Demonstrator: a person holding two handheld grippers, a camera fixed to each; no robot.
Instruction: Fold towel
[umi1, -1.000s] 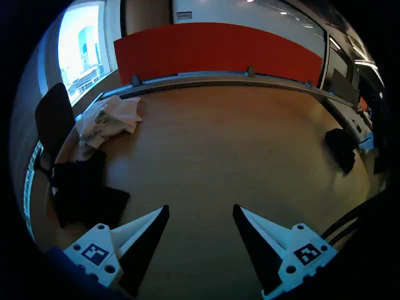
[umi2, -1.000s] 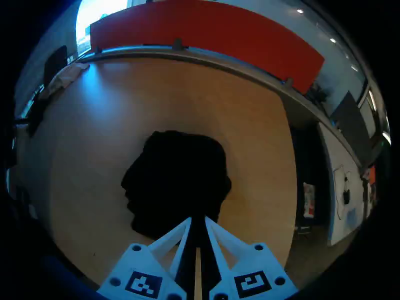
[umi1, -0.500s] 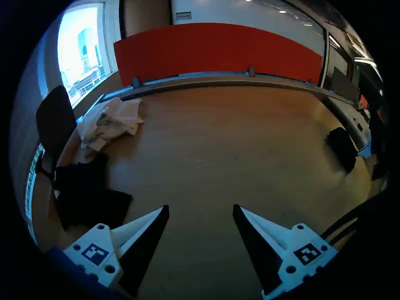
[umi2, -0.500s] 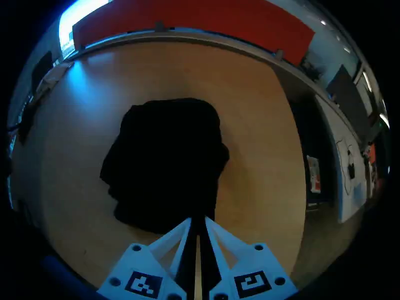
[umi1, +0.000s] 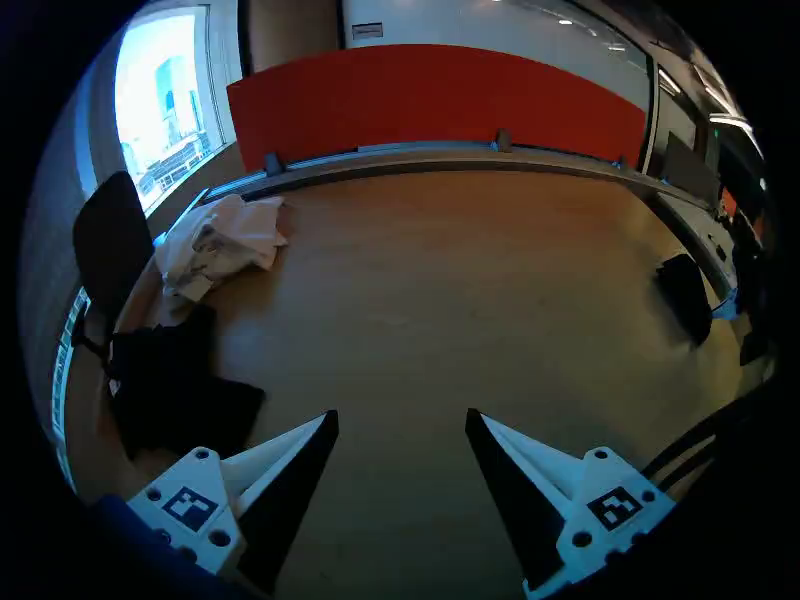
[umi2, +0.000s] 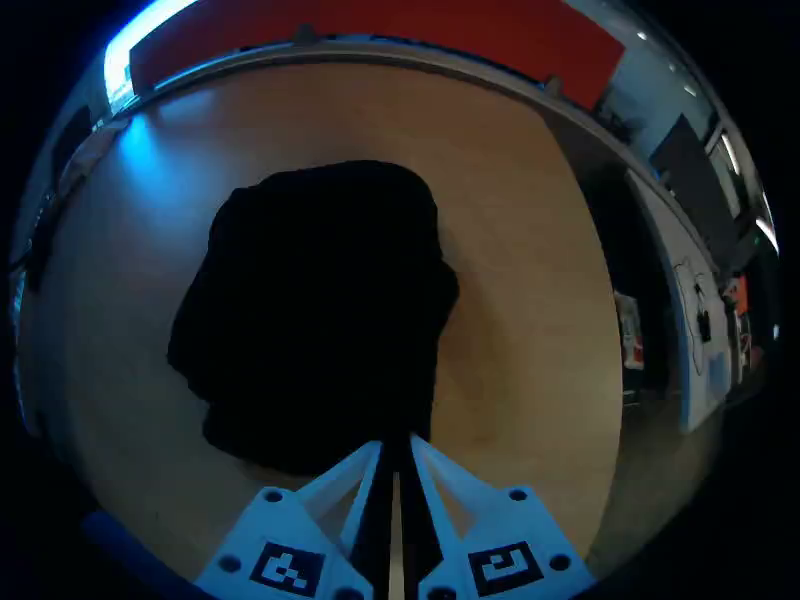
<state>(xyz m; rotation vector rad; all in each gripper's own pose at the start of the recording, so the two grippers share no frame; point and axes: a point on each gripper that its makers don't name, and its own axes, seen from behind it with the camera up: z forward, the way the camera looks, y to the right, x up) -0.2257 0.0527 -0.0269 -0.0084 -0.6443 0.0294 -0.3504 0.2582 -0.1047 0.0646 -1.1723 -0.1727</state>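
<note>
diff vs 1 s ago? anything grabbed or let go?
The right gripper has closed in on the black towel, which looms larger in its view; the red divider has slid toward the top. Its jaws stay shut, tips at the towel's near edge; whether they pinch it is unclear. Unchanged: left gripper open above the table, white cloth and dark cloth in place.
</note>
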